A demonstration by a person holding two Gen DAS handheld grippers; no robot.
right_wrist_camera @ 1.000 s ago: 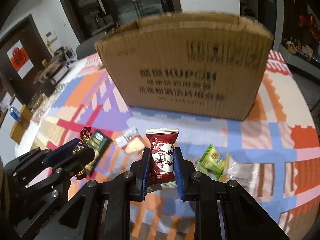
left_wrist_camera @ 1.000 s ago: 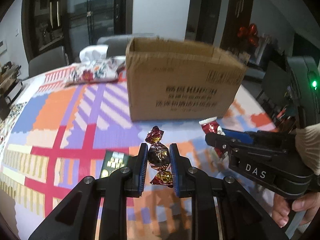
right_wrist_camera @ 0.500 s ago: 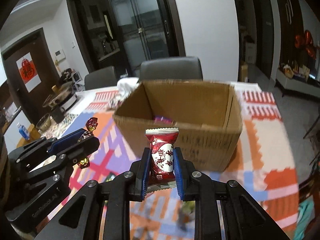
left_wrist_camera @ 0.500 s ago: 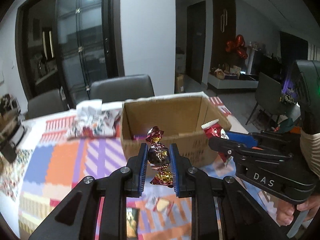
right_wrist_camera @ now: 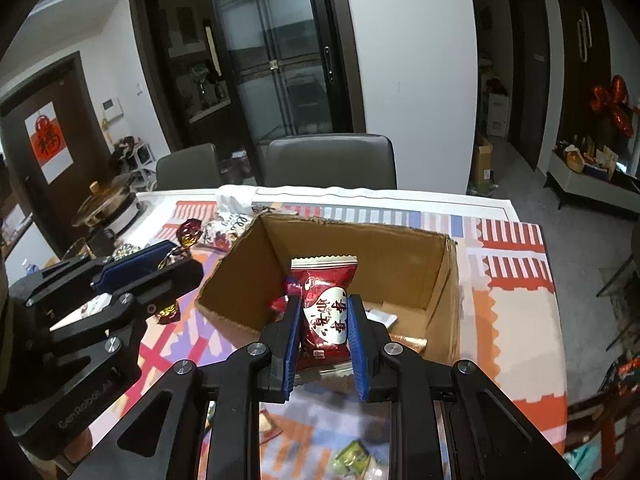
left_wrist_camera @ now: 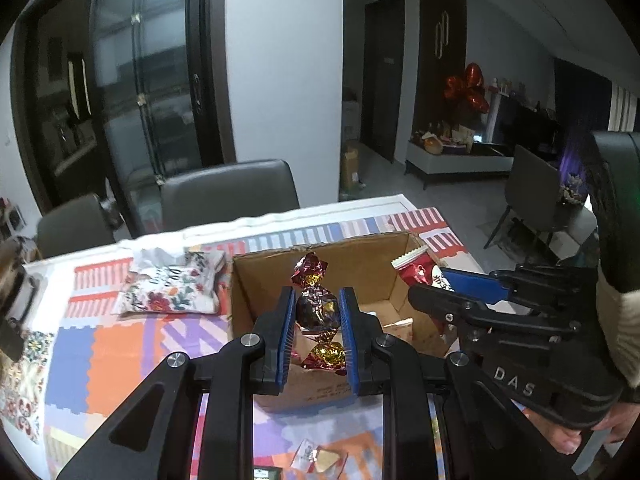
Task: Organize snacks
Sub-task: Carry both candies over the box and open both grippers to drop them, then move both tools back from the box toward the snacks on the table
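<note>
**Both grippers loaded and over the box; loose snacks remain on the table**

Nearest in each wrist view is the load. The left gripper [left_wrist_camera: 317, 336] is clenched on a foil-wrapped candy [left_wrist_camera: 316, 312], its twisted ends sticking out above and below the blue pads. The right gripper [right_wrist_camera: 323, 334] is clamped on a red snack packet [right_wrist_camera: 325, 312], held upright with the crimped top edge up.

Just below and in front of the fingers, a few snacks lie on the patterned tablecloth [left_wrist_camera: 112, 344]: a small clear-wrapped piece [left_wrist_camera: 320, 458] in the left view and a green packet [right_wrist_camera: 352, 456] in the right one (both blurred, so their kind is hard to tell).

Beyond the fingertips stands the open cardboard box [right_wrist_camera: 440, 280]. Both held items hover around its near rim, neither released yet. Inside, some wrappers already lie on the bottom, so part of the sorting looks done.

Farther back, a floral pouch [left_wrist_camera: 172, 292] rests on the table beside the box, then grey chairs.

My judgement: mid-task. Two drops are due now, and at least the loose pieces by the box need collecting afterwards.
</note>
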